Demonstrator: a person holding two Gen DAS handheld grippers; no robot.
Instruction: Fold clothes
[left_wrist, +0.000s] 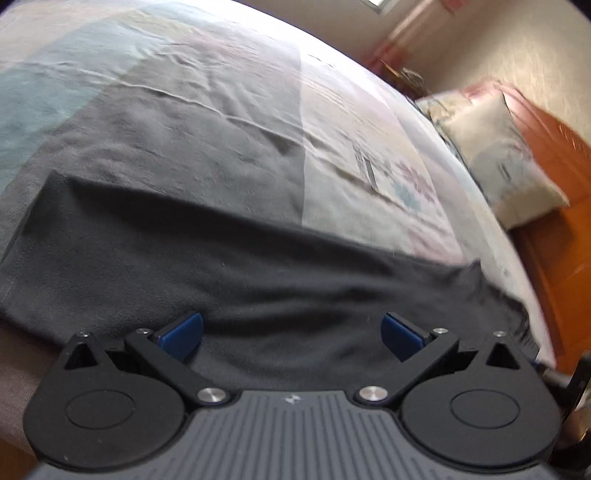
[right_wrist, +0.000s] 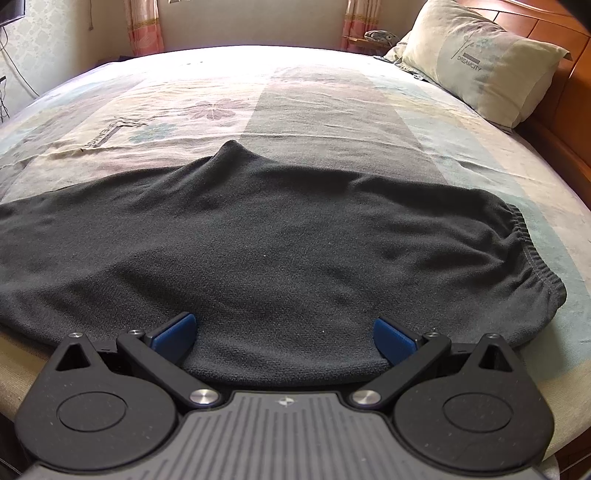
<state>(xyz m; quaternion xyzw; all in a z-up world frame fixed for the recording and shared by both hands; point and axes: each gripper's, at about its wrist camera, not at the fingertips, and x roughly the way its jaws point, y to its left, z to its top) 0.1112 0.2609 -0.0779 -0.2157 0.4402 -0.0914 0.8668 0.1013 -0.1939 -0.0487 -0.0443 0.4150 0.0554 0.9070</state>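
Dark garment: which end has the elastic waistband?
The end toward the pillow. On the dark garment, the gathered, stitched elastic waistband runs along that edge; the opposite end runs out of view, ungathered.

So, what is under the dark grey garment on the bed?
The dark grey garment lies on the patterned bedsheet, which shows all around it. Whether anything else lies beneath the garment cannot be seen, because the cloth covers it.

Patterned bedsheet (right_wrist: 332, 103), pillow (right_wrist: 476, 62) — orange wooden headboard (right_wrist: 569, 85), pink curtains (right_wrist: 142, 26), daylight
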